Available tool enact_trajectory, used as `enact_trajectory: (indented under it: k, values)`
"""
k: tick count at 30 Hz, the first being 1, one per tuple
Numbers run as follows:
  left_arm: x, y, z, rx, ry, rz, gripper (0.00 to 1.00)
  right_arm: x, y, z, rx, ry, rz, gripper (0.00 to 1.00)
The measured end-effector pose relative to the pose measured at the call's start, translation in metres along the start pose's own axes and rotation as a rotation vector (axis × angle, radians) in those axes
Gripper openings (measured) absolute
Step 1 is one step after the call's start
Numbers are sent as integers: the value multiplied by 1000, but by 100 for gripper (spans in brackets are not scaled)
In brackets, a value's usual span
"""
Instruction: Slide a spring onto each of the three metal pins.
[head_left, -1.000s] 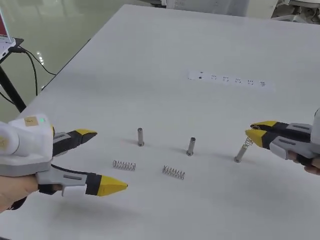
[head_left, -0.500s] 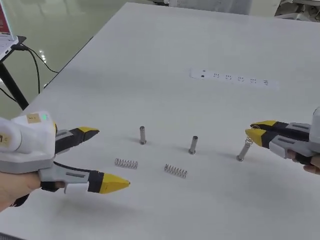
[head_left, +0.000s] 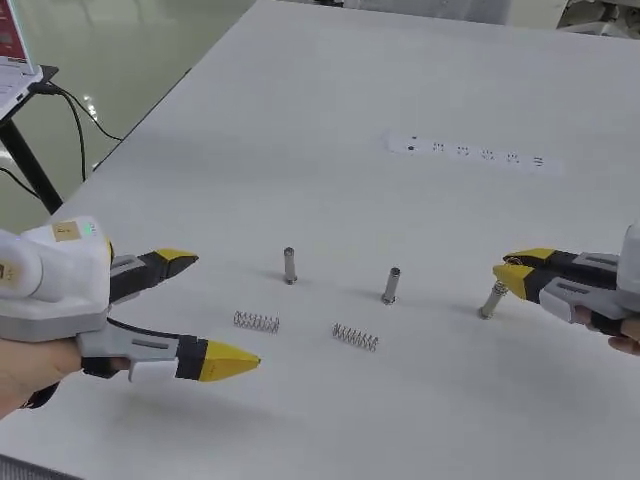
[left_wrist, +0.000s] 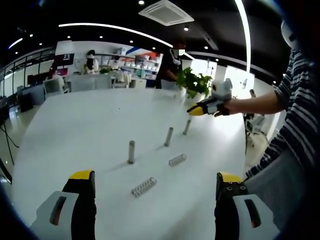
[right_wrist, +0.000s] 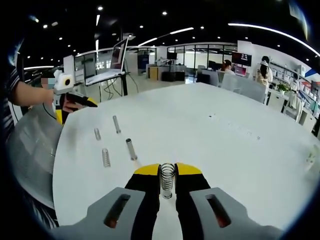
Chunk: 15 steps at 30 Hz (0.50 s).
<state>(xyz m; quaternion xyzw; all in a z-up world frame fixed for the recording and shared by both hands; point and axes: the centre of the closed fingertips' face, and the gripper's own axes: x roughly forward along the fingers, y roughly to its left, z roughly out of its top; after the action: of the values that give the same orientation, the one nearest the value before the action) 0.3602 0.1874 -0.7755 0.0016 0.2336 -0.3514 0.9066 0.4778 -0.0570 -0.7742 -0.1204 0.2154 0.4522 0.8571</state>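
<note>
Overall, white table (head_left: 420, 80), socket strip (head_left: 475, 155) beyond the pins (head_left: 290, 265), open-plan office (right_wrist: 200, 60) around

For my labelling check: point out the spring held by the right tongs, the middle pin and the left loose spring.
held spring (right_wrist: 167, 180): right gripper view, mid-coil.
middle pin (head_left: 391, 285): head view, shaft.
left loose spring (head_left: 256, 321): head view, mid-coil.

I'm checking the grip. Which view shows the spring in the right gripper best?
The right gripper view: the spring stands large, coils clear, between the jaws of the right gripper. The head view shows it tiny, at the rightmost pin. In the left gripper view it is too small to make out.
</note>
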Motion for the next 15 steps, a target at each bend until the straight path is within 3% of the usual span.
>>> enact_trajectory:
  k: [15]
  values:
    - [-2,-1,-1,-3,1,6,98,10,5,-34,19,68,9,8]
